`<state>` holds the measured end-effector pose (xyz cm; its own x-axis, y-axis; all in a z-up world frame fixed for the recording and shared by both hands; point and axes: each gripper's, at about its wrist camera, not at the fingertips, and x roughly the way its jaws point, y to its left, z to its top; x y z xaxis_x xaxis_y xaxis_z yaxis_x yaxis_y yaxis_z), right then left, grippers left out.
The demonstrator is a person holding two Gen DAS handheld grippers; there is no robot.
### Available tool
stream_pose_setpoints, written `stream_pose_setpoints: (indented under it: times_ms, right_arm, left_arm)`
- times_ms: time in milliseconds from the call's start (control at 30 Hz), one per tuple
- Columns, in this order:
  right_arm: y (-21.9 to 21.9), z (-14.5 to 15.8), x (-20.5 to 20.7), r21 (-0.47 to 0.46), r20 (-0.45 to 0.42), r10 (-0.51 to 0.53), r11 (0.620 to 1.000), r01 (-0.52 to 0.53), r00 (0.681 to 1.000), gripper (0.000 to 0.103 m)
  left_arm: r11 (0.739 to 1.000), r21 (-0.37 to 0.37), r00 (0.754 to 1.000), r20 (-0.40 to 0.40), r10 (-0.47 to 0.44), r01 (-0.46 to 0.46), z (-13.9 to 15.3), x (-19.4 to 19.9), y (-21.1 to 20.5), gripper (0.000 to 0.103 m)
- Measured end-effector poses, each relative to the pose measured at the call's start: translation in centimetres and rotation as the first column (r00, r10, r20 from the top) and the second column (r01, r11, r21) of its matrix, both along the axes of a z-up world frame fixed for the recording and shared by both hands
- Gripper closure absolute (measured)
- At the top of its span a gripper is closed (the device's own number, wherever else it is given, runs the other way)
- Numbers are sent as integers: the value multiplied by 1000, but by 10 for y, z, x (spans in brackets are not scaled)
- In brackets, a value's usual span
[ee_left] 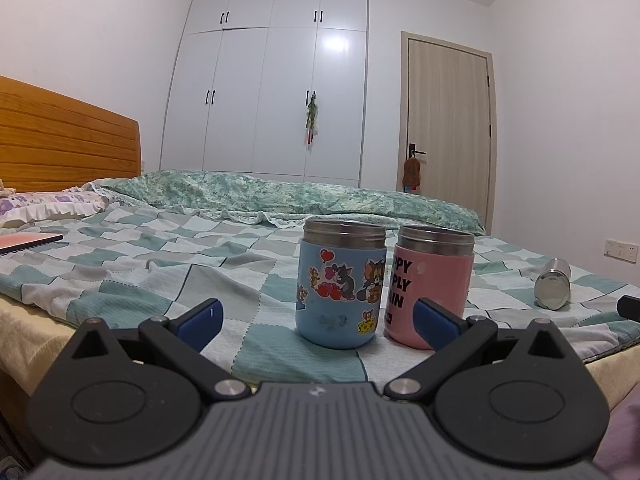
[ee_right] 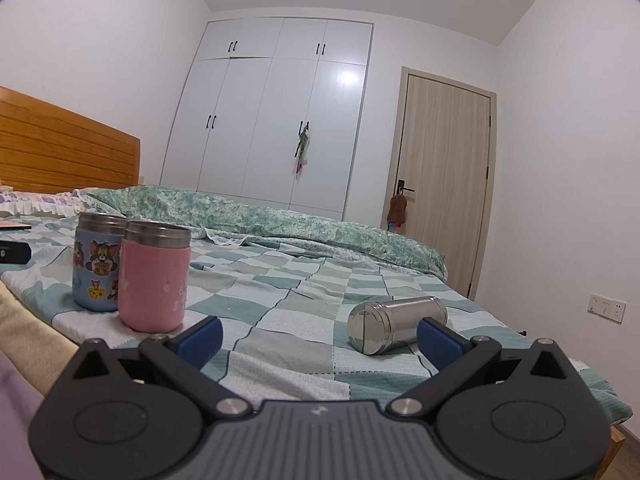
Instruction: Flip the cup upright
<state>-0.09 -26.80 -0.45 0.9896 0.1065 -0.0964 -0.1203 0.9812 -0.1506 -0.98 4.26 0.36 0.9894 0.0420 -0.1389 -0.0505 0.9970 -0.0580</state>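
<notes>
A wide bed covered in a green, grey and white checked sheet (ee_right: 280,320) fills both views, with a rumpled green floral quilt (ee_right: 248,216) along its far side; behind stand a white built-in wardrobe (ee_right: 276,112) and a pale wooden door (ee_right: 444,168). Near the bed's front edge a pink cylindrical flask with a steel rim (ee_right: 155,276) and a blue cartoon-printed flask with a steel rim (ee_left: 341,284) stand upright, touching or just beside one another; well apart to their right, a plain stainless-steel cylindrical cup (ee_right: 396,324) lies on its side on the sheet. The right gripper (ee_right: 318,338) is spread wide and empty; the steel cup lies just ahead, near the right blue-padded finger. The left gripper (ee_left: 316,322) is likewise spread, empty, with the blue flask ahead between its fingers.
</notes>
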Motion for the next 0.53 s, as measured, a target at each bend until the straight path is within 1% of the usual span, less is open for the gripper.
stream_pose_setpoints:
  times_ms: [533]
  right_arm:
    - [0, 0, 0, -2, -1, 0, 1000, 0, 1000, 0]
  left_arm:
    - [1000, -3, 1000, 8, 5, -5, 0, 0, 1, 0]
